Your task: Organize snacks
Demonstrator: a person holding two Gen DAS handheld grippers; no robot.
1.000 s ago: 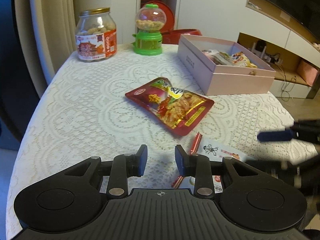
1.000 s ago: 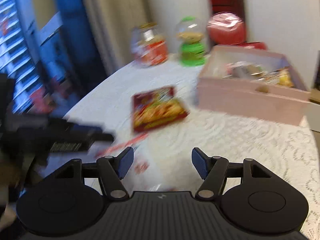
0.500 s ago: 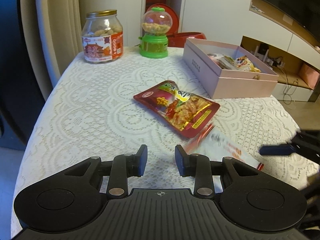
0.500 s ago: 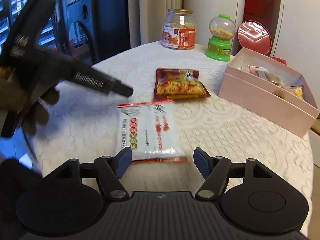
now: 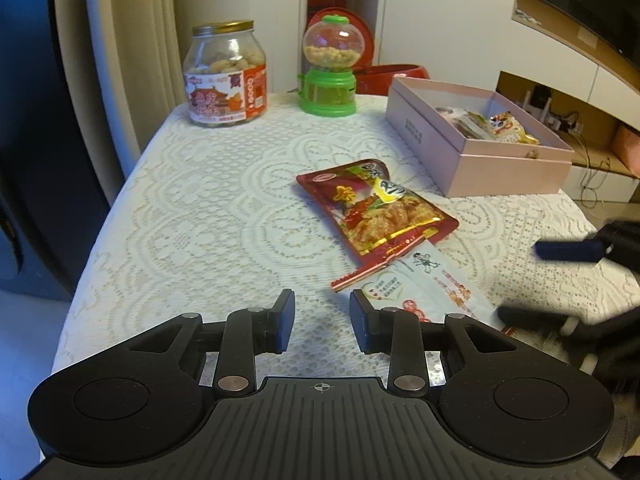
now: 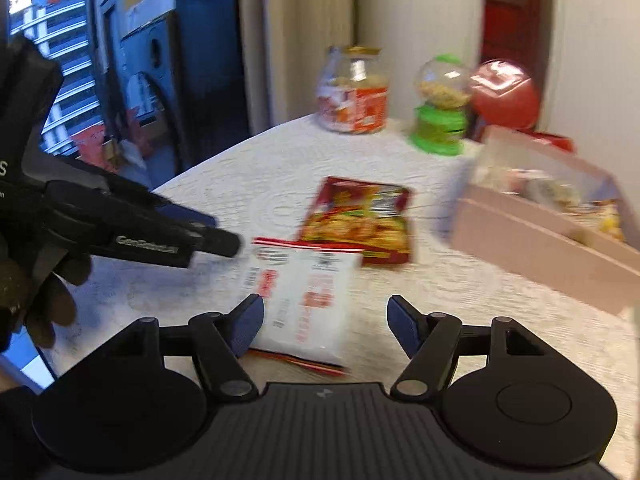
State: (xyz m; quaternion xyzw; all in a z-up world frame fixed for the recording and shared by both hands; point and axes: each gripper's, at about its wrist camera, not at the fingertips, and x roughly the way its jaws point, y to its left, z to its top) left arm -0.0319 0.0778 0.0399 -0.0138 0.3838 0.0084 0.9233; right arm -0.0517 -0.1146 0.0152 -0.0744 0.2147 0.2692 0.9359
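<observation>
Right gripper [image 6: 325,322], jaws wide and empty, is now hovering just over the white snack packet [image 6: 302,300], which is lying beside the red snack bag [image 6: 358,220], short of the pink box [image 6: 540,236], likely lining up a pick.

jar [image 5: 225,76] and dispenser [image 5: 329,66] behind two overlapping packets [image 5: 376,206], box [image 5: 476,140] to their right

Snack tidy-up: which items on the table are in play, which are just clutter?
In play:
- white snack packet
- red snack packet
- pink box with snacks already inside
- right gripper, jaws apart, empty, white packet just ahead
- left gripper, empty

Probably bystanders:
- glass jar
- green candy dispenser
- lace tablecloth
</observation>
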